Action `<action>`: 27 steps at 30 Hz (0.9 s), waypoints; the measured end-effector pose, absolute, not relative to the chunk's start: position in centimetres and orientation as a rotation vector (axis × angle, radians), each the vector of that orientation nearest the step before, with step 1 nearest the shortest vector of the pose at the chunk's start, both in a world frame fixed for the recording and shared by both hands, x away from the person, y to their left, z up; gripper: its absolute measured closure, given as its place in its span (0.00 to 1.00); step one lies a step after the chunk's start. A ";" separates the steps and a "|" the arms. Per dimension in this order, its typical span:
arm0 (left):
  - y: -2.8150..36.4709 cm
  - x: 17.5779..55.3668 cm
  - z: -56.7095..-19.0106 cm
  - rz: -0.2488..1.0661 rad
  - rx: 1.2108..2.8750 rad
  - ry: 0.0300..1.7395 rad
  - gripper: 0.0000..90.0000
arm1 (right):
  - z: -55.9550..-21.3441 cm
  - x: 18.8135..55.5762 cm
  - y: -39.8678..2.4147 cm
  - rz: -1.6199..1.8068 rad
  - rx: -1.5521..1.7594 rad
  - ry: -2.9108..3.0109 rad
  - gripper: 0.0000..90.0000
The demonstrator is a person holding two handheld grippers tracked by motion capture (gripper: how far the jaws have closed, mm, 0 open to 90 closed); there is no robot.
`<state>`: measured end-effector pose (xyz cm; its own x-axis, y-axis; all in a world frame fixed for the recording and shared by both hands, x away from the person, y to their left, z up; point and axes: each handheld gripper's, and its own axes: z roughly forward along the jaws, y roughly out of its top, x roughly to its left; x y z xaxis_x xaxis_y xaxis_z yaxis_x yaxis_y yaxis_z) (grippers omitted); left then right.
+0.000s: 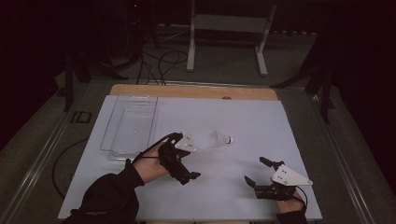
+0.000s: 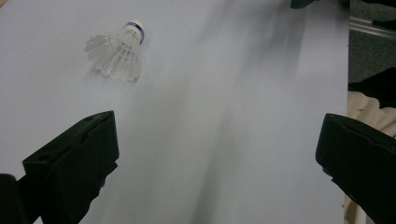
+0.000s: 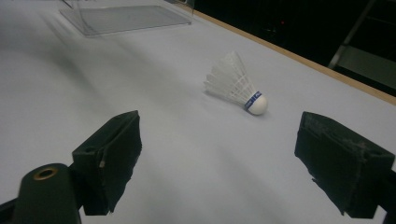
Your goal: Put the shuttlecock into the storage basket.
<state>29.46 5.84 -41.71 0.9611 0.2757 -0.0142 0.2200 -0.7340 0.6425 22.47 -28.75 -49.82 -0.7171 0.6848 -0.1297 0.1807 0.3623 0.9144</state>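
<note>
A white feathered shuttlecock (image 1: 221,138) with a blue band at its cork lies on its side on the pale table sheet (image 1: 243,116), cork pointing right. My left gripper (image 1: 186,156) stands open just left of it, apart from it and holding nothing. In the left gripper view the shuttlecock (image 2: 116,51) lies ahead at upper left, beyond the wide-apart jaws of the left gripper (image 2: 217,154). My right gripper (image 1: 256,170) is open near the front right of the sheet. In the right gripper view the shuttlecock (image 3: 236,84) lies well ahead of the right gripper (image 3: 219,149).
A clear plastic tray (image 1: 130,123) rests on the left part of the sheet, and the tray (image 3: 126,16) sits far off at upper left in the right gripper view. A wooden table edge (image 1: 196,91) runs along the back. A metal stand (image 1: 224,28) and cables lie on the floor beyond.
</note>
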 end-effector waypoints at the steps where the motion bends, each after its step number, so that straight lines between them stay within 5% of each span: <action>1: 5.7 29.5 -41.7 0.113 2.432 0.346 0.00 | -49.8 22.5 -28.8 1.338 0.749 2.130 0.16; 27: 2.0 31.2 -42.4 0.045 2.512 0.386 0.00 | -49.8 22.4 -28.8 1.335 0.750 2.134 0.16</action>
